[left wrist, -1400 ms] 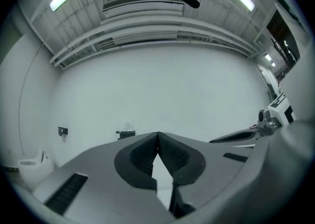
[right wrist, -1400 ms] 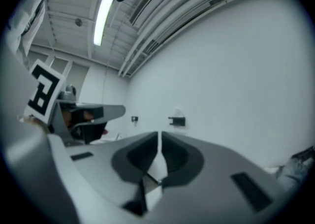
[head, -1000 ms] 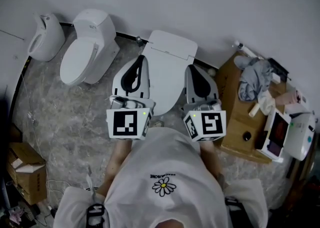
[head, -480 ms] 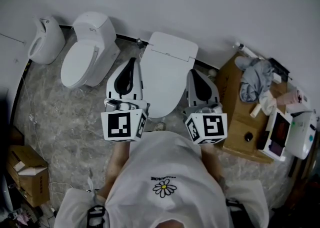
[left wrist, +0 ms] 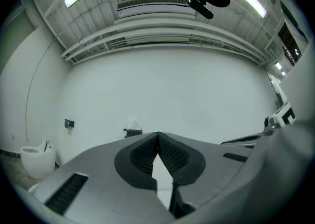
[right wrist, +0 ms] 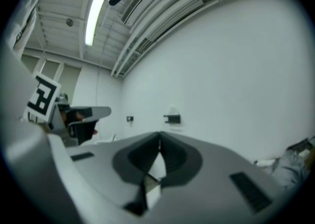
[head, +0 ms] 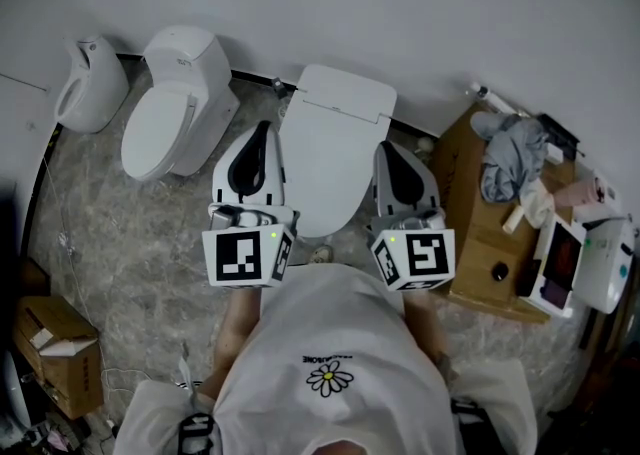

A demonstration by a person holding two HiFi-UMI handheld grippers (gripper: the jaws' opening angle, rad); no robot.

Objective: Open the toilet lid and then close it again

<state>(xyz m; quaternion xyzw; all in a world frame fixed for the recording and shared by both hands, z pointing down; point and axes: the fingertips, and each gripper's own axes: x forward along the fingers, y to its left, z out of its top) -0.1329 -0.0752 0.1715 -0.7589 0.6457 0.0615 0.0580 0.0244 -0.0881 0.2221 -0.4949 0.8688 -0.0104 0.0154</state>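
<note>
Marbled bathroom floor, white wall: toilet lid [head: 325, 158] down, left claw [head: 262, 128] and right claw [head: 386, 145] flanking it.
Both claws pinched shut, empty, aimed level at wall, apparently clear of lid. Probably approach to opening step, or possibly done after reclosing. Next, if opening: tip hooked under front lip, lid swung up and back toward tank [head: 345, 93], without slipping off.

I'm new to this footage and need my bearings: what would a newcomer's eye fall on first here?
The white toilet in the middle, its lid down, stands against the wall, with the left gripper and right gripper flanking it, both shut and empty. A second toilet stands to its left, and a wooden box with a grey cloth on it to its right.
</note>
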